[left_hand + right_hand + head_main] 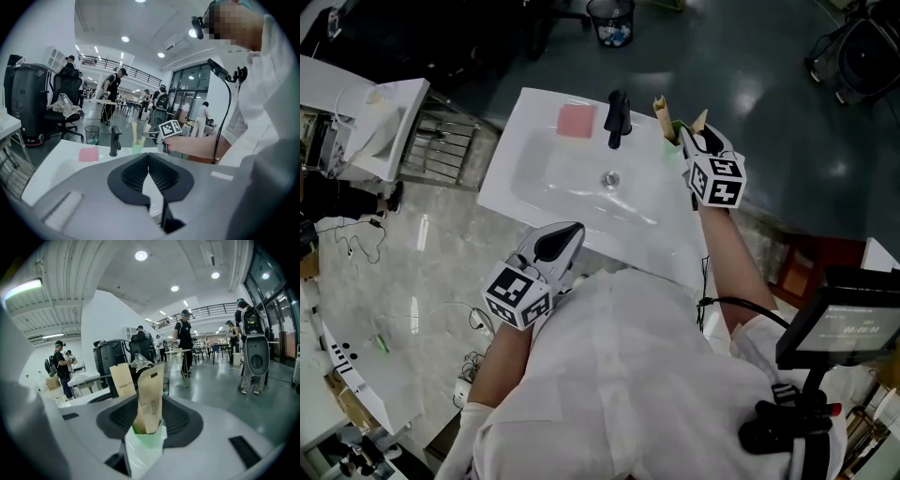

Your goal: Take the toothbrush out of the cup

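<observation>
A pale green cup [676, 132] stands at the sink's far right corner with two paper-wrapped toothbrushes [662, 109] upright in it. My right gripper [697, 141] is at the cup, open. In the right gripper view the cup [145, 450] and the taller toothbrush packet [152, 397] stand between the wide jaws, whose pads do not press on them. A second packet [123, 379] leans behind. My left gripper [565, 240] hovers shut and empty over the sink's near edge. In the left gripper view the cup [137, 148] shows far ahead.
The white sink [546, 180] has a black faucet [618, 117] at its back and a pink block [577, 121] left of it. A black waste bin [611, 21] stands on the floor beyond. Cables lie on the floor to the left.
</observation>
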